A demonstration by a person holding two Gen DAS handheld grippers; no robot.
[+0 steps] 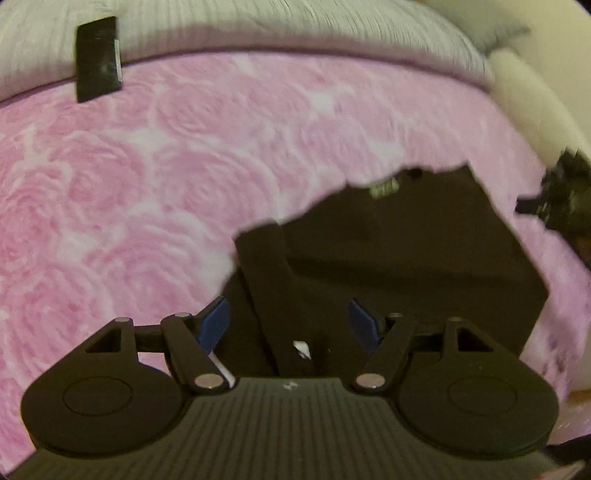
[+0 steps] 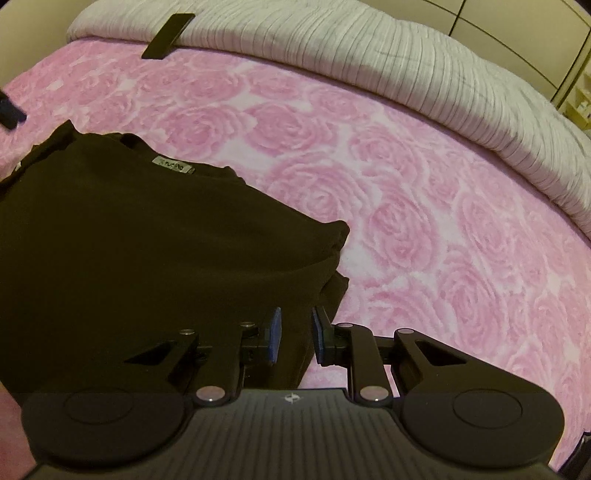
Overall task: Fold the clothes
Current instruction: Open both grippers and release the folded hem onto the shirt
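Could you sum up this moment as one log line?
left hand-held gripper: open over black shirt | right hand-held gripper: narrow gap, above shirt edge | shirt: partly folded on pink rose blanket

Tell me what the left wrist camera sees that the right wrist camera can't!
Only the left wrist view shows the other hand-held gripper at its right edge, and a strip of black cloth rising between its own wide-apart fingers.

Only the right wrist view shows cupboard doors behind the bed, and the shirt's neck label sharply.

Both show the black shirt, the pink rose blanket, the striped grey cover and a flat black object on it.
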